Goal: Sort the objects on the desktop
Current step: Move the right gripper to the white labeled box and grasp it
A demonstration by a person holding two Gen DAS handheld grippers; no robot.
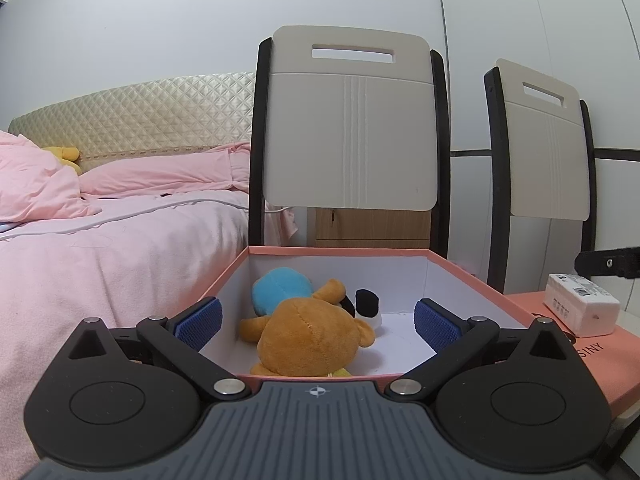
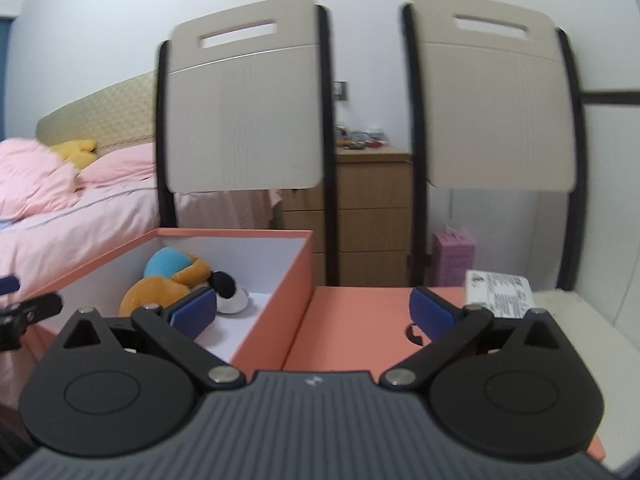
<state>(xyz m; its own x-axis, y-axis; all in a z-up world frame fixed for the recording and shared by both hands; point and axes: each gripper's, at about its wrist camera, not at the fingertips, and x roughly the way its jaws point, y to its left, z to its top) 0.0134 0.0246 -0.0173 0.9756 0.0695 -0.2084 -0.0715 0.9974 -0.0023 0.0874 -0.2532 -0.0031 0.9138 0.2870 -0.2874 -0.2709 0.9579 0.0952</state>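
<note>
An open salmon-pink box (image 1: 224,270) (image 2: 280,300) with a white inside holds an orange plush bear (image 1: 312,340) (image 2: 152,294), a blue plush (image 1: 282,288) (image 2: 170,262) and a black-and-white plush (image 1: 366,306) (image 2: 232,292). My left gripper (image 1: 318,322) stands open just above the box's near edge, nothing between its blue pads. My right gripper (image 2: 314,314) is open too, over the box's right wall and the flat pink lid (image 2: 360,328) (image 1: 600,356) beside it. A white labelled packet (image 1: 580,304) (image 2: 500,292) lies on the lid, right of the right gripper.
Two beige folding chairs (image 1: 352,128) (image 2: 496,96) stand behind the box. A bed with pink bedding (image 1: 100,248) (image 2: 60,216) lies left. A wooden drawer unit (image 2: 372,216) and a purple carton (image 2: 454,256) are behind. The right gripper's tip (image 1: 608,262) shows at the left wrist view's right edge.
</note>
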